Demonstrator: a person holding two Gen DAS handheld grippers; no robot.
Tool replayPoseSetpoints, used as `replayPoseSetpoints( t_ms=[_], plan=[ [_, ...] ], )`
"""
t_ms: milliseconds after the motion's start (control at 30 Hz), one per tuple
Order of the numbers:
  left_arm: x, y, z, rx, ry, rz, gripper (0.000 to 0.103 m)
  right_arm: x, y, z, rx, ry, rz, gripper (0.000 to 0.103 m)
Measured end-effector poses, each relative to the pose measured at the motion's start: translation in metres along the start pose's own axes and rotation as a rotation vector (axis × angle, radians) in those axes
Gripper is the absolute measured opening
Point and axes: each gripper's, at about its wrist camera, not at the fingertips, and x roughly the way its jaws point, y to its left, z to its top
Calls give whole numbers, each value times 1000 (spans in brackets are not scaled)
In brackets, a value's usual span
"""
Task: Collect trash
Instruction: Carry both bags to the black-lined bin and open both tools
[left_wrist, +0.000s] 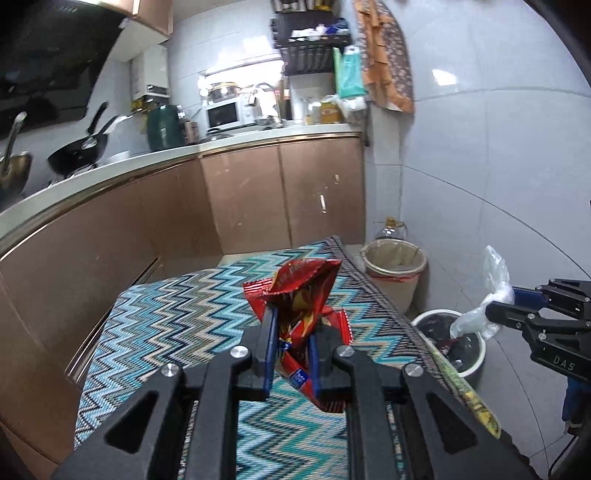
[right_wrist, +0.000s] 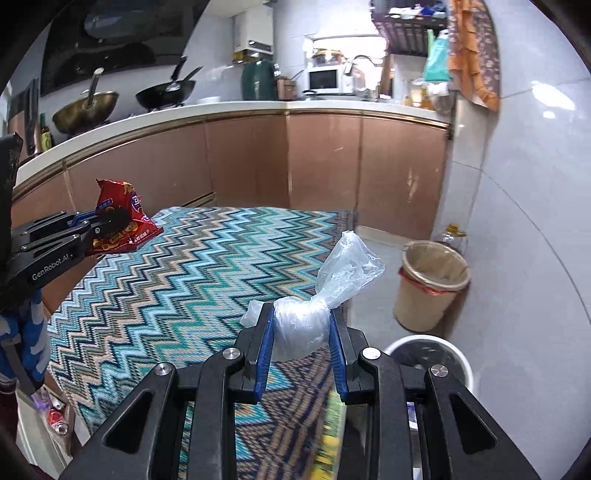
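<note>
Zigzag cloth (left_wrist: 166, 325) below; left gripper (left_wrist: 291, 332) pinching crumpled red wrapper (left_wrist: 303, 291).

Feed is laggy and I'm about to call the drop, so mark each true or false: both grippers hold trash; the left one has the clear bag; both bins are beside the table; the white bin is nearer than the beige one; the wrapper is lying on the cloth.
1. Both grippers hold trash. True: the left gripper and the right gripper are each shut on an item.
2. The left holds the clear bag. False: it holds the crumpled red snack wrapper; the clear knotted plastic bag is in the right.
3. Both bins stand on the floor beside the table. True.
4. The white round bin is nearer than the beige lined bin. True.
5. The wrapper lies on the zigzag-patterned tablecloth. False: it is held above it.
</note>
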Motion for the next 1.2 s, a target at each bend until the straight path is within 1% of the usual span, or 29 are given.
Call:
replayPoseSetpoints(
  t_ms=[200,433,633,800,1033,1100,1200],
  plan=[
    [22,-56,19,82,21,-65,14,-6,-40,-14,39,-17,-86,28],
    [61,-119,35,161,52,-155,14,3,-90,-33,136,1,-153,28],
    [106,-172,41,215,97,-238,14,16,-138,-50,235,30,-213,28],
    [142,-209,42,245,138,-284,14,34,-165,-64,289,71,-248,28],
    [201,-250,32,268,230,-337,14,67,-195,-74,335,122,-274,28],
    [223,-260,28,254,276,-358,14,79,-201,-75,338,139,-282,28],
    [249,-268,24,236,325,-375,17,99,-212,-79,349,167,-288,28]
  ],
)
